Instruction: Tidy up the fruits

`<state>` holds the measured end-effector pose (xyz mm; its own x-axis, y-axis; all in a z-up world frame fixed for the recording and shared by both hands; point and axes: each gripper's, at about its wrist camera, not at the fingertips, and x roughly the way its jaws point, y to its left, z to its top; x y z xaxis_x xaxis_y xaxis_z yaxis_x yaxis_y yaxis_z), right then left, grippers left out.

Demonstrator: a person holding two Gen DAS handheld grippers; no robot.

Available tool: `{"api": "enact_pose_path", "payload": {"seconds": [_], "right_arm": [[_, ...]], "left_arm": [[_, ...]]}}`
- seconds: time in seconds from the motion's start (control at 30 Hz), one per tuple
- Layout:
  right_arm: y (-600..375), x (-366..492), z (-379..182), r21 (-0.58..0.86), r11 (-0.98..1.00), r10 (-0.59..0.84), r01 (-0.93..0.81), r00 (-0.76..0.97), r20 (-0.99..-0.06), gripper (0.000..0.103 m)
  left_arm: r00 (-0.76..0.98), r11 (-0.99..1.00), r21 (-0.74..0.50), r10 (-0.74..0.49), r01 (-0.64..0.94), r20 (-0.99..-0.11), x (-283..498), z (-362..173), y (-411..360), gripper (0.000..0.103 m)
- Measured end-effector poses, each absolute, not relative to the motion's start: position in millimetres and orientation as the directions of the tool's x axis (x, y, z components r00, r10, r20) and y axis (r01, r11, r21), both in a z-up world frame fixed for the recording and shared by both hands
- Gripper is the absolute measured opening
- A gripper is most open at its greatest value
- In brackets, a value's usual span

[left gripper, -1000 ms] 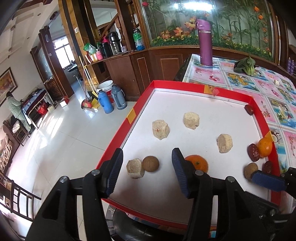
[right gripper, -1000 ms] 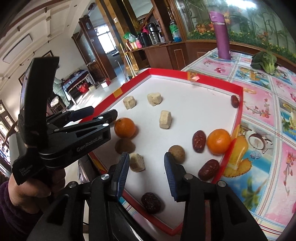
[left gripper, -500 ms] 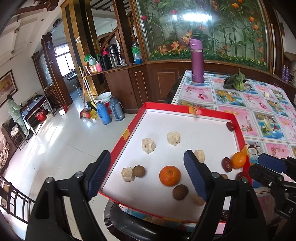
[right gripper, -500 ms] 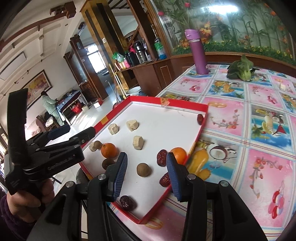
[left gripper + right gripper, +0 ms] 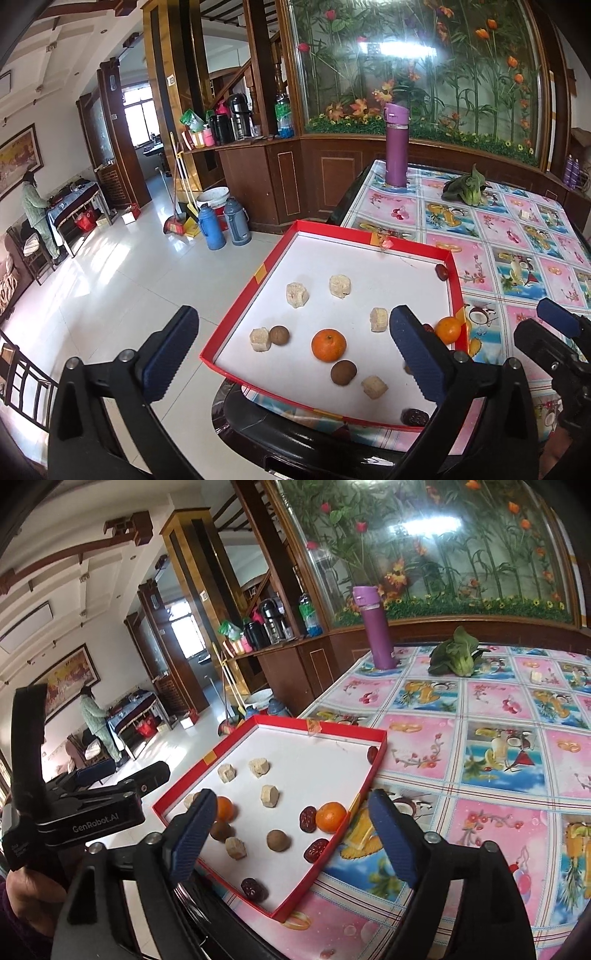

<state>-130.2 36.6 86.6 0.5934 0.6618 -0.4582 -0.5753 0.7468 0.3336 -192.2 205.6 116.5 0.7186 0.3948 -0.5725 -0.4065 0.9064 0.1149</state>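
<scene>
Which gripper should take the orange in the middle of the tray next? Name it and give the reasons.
Left, probably. The left gripper is open, and the orange sits between its fingers in its view. From the right gripper, also open and empty, that orange lies half hidden behind its left finger, at the tray's far side.

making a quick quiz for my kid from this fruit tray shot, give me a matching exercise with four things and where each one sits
Things:
1. purple flask
2. leafy green vegetable
3. lone red date
4. orange by the brown round fruit

Places:
A. far right corner of the red tray
B. middle of the tray's near half
C. standing at the far edge of the patterned tablecloth
D. lying on the tablecloth beyond the tray

Pairs: 1-C, 2-D, 3-A, 4-B
</scene>
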Motion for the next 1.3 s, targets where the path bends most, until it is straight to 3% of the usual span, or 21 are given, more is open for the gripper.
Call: {"api": "enact_pose_path", "payload": {"seconds": [0.33,0.47,0.8,1.3], "right_arm": [[21,-157,115,0.267,0.773,0.634,-0.575,0.689,-0.352,0.089],[16,-175,129,0.228,0.781,0.625,-0.582,0.727,-0.285,0.097],[21,-218,149,0.093,0.811,0.585,-0.578,0.801,-0.126,0.102],[27,-224,148,0.079,0.813,0.581,-0.576,0.802,-0.139,0.102]], "left_arm": [[0.734,0.885,0.112,0.439,-0.451,-0.517,-222,136,203,0.103],[0.744,0.881,0.117,0.453,-0.459,-0.491,-235,142,198,0.103],[0.770,0.870,0.129,0.483,-0.476,-0.417,-266,153,187,0.103],[0.793,0.889,0.116,0.448,-0.443,-0.411,-279,158,177,0.103]]}}
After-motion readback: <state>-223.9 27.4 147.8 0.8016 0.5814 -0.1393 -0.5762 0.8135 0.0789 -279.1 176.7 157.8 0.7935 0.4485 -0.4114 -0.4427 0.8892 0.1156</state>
